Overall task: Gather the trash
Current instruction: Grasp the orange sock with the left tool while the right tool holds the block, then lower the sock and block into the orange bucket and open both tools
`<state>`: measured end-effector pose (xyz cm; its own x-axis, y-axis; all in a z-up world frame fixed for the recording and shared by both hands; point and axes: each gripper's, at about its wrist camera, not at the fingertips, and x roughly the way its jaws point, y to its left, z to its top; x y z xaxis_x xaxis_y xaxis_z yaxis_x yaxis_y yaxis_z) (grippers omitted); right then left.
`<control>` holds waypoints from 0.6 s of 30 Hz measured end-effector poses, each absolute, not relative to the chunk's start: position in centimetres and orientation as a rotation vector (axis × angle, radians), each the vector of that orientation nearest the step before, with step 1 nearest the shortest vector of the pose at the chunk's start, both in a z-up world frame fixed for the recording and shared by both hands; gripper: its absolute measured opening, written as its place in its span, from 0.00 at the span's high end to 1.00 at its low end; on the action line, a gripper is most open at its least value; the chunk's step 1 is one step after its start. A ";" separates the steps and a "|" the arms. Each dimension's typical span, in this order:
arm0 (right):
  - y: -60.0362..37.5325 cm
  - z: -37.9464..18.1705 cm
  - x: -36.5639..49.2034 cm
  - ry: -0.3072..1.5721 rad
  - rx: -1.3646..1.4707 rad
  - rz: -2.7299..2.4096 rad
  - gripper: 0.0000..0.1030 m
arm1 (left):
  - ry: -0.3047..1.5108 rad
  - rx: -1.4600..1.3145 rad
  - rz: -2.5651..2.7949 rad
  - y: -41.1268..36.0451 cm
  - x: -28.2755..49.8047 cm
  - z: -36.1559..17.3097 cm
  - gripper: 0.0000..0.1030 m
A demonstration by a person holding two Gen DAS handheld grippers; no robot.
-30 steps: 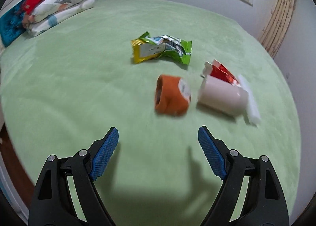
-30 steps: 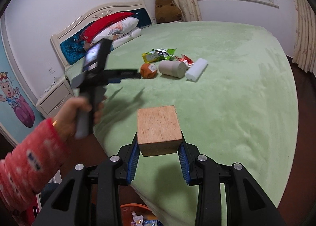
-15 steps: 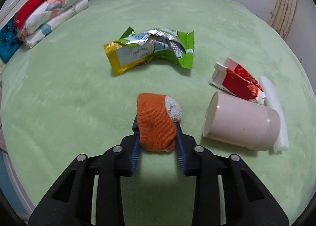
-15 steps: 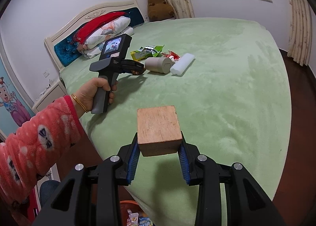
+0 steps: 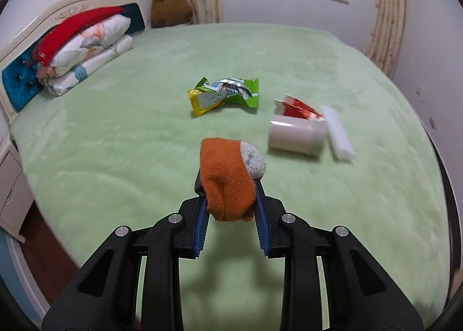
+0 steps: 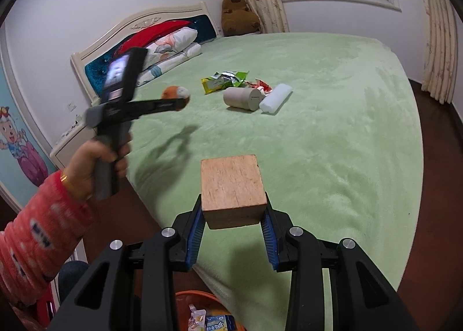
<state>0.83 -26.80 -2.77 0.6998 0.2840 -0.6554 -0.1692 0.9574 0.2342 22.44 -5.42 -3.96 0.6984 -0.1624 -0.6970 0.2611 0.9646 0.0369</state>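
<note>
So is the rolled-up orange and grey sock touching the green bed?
Apart. The right wrist view shows the orange and grey sock lifted above the green bed, its shadow below.

Was lying on the green bed (image 5: pixel 144 134) a second ago, between wide-spread fingers (image 5: pixel 262 221); now clamped in the left gripper (image 5: pixel 230 209) and lifted clear: the rolled orange sock (image 5: pixel 227 177). Pulled back from the green snack wrapper (image 5: pixel 224 95), white cup (image 5: pixel 295 134) and foam piece (image 5: pixel 337 134), all smaller in the left wrist view. In the right wrist view, raised above its own shadow on the cover.
</note>
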 end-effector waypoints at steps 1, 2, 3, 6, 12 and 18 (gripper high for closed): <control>-26.6 -2.6 0.4 0.751 0.160 0.258 0.65 | 0.750 0.124 -0.237 -4.8 20.8 -3.5 0.73; -26.4 -2.5 0.0 0.749 0.159 0.261 0.65 | 0.741 0.115 -0.241 -4.2 19.0 -3.1 0.73; -26.0 -2.4 -0.4 0.746 0.156 0.265 0.65 | 0.730 0.114 -0.240 -4.0 18.0 -3.0 0.73; -25.0 -2.5 -1.8 0.748 0.146 0.283 0.65 | 0.692 0.139 -0.235 -3.0 13.1 -2.9 0.73; -22.7 -3.9 -4.3 0.785 0.115 0.315 0.65 | 0.715 0.141 -0.250 -1.4 6.4 -4.5 0.73; -20.8 -6.4 -6.9 0.853 0.091 0.344 0.65 | 0.787 0.124 -0.252 -0.3 1.0 -7.7 0.73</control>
